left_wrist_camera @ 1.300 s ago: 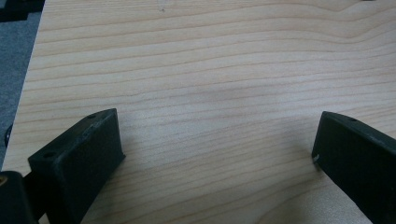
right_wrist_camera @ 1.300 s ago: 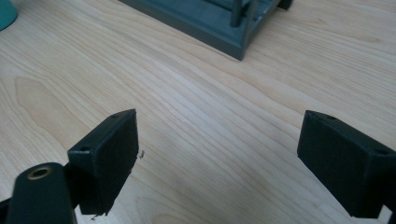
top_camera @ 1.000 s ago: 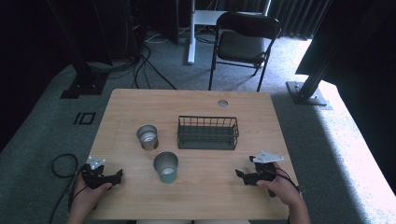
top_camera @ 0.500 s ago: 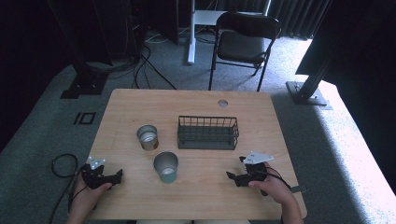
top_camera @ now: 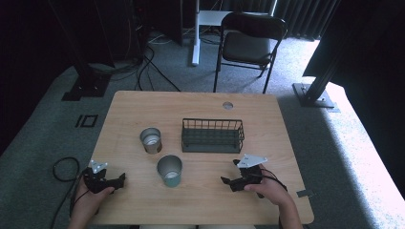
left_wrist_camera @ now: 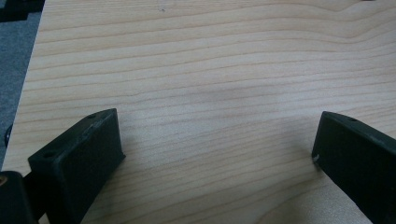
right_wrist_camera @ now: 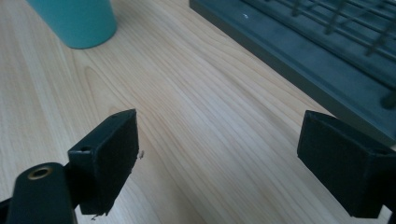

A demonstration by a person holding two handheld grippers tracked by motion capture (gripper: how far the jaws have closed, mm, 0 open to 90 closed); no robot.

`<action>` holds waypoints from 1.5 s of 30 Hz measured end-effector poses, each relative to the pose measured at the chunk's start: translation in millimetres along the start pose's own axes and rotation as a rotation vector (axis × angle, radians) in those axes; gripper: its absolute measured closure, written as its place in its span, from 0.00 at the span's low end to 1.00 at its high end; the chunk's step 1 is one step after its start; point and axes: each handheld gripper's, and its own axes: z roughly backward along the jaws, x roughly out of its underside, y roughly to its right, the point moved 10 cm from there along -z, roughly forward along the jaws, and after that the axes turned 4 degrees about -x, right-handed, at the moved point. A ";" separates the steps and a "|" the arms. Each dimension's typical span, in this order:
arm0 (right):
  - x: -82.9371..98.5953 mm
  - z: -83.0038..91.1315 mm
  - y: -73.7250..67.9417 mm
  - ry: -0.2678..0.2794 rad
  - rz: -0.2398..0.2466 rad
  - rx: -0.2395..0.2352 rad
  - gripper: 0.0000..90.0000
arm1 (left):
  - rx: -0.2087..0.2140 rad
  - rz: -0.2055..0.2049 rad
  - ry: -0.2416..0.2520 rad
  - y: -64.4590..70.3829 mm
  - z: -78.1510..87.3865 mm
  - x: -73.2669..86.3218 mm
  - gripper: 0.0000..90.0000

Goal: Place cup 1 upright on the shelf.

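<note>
Teal cup (top_camera: pixel 170 170) stands upright on the worktop (top_camera: pixel 200 102), near its front-centre, mouth up, pale inner wall visible in the high view; in the right gripper view its teal lower wall (right_wrist_camera: pixel 77 21) sits at the upper left, well apart from the jaws. Right gripper (top_camera: pixel 232 174) lies low over the wood to the right of the cup, held in the person's right hand (top_camera: pixel 267 188), jaws pointing left toward the cup and spread wide with nothing between them; bare wood grain shows between the two black pads (right_wrist_camera: pixel 109 154) in the right gripper view. Grey three-cornered plate on top of this gripper faces up. Wire basket (top_camera: pixel 212 135) sits behind the right gripper and behind-right of the cup, separate from both; its dark base edge (right_wrist_camera: pixel 299 60) crosses the upper right of the right gripper view, near the right-hand jaw but not touching. Metal tin (top_camera: pixel 151 140) stands upright behind-left of the cup, close to it, apart from the basket. Left gripper (top_camera: pixel 119 179) rests at the front-left corner of the worktop in the left hand (top_camera: pixel 90 193), jaws spread wide, empty, pointing toward the cup; the left gripper view shows plain wood between them. Round cable hole (top_camera: pixel 228 105) near the far edge. Folding chair (top_camera: pixel 250 40) on the carpet beyond the worktop.
</note>
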 end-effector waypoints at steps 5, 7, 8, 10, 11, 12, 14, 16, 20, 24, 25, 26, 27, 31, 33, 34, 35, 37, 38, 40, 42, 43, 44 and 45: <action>-5.1 -8.5 -7.1 -0.009 0.009 -0.020 0.14 | 0.000 0.000 0.000 0.0 0.0 0.0 0.02; -7.3 -11.5 -10.3 -0.010 0.019 -0.029 0.14 | 0.000 -0.001 0.000 0.0 0.0 0.0 0.02; -8.7 -12.9 -11.5 -0.008 0.023 -0.031 0.14 | 0.000 0.000 0.000 0.0 0.0 0.0 0.02; -10.9 -15.5 -13.8 -0.008 0.026 -0.036 0.14 | 0.000 -0.001 -0.001 -0.1 0.0 0.0 0.02; -12.0 -16.8 -14.8 -0.008 0.027 -0.038 0.14 | 0.000 -0.001 -0.001 0.0 0.1 0.0 0.02; -12.9 -17.9 -16.4 -0.008 0.026 -0.043 0.14 | 0.000 -0.001 -0.001 0.0 0.1 0.0 0.02; -15.8 -20.3 -19.1 -0.002 0.028 -0.053 0.14 | 0.000 -0.001 -0.001 0.0 0.1 0.0 0.02; -17.6 -22.7 -21.3 -0.002 0.038 -0.058 0.14 | 0.000 -0.001 -0.001 0.0 0.1 0.0 0.02; -23.1 -29.1 -28.8 0.001 0.054 -0.077 0.14 | 0.000 0.000 -0.001 0.0 0.1 0.0 0.02; -30.0 -34.5 -36.1 0.020 0.066 -0.105 0.14 | 0.001 -0.001 -0.001 0.0 0.1 0.0 0.02; -31.4 -35.7 -38.2 0.022 0.070 -0.111 0.14 | 0.000 -0.001 -0.001 -0.1 0.1 0.1 0.02; -32.7 -36.7 -40.5 0.022 0.078 -0.120 0.14 | 0.001 0.000 -0.001 0.0 0.1 0.0 0.02; -33.8 -37.5 -42.4 0.024 0.079 -0.125 0.14 | 0.000 -0.001 -0.001 -0.1 0.1 0.0 0.02; -40.6 -41.5 -50.1 0.026 0.099 -0.141 0.14 | 0.001 0.000 0.000 0.0 0.0 0.0 0.02; -44.5 -43.6 -53.0 0.032 0.109 -0.146 0.14 | 0.001 0.000 0.000 0.0 0.0 0.0 0.02; -46.3 -44.6 -54.5 0.034 0.113 -0.150 0.14 | 0.001 0.000 0.000 0.0 0.0 -0.1 0.02; -48.3 -45.9 -55.9 0.037 0.115 -0.153 0.14 | 0.001 0.001 0.000 0.0 0.0 -0.1 0.02; -51.8 -48.5 -58.9 0.041 0.125 -0.161 0.14 | 0.001 0.001 0.000 0.0 0.0 -0.1 0.02; -53.6 -49.9 -60.8 0.043 0.127 -0.165 0.14 | 0.001 0.000 0.000 0.0 0.0 0.0 0.02; -56.8 -52.5 -64.7 0.046 0.135 -0.175 0.14 | 0.001 0.001 0.000 0.1 0.0 -0.1 0.02; -59.9 -55.3 -68.5 0.049 0.142 -0.185 0.14 | 0.001 0.000 0.000 0.0 0.0 -0.1 0.02; -60.9 -56.8 -70.2 0.048 0.145 -0.190 0.14 | 0.001 0.000 0.000 0.0 0.0 -0.1 0.02; -61.9 -58.2 -71.7 0.048 0.150 -0.194 0.14 | 0.001 0.000 0.000 0.0 0.0 0.0 0.02; -63.2 -59.6 -73.1 0.049 0.151 -0.197 0.14 | 0.001 0.001 0.000 0.0 0.0 -0.1 0.02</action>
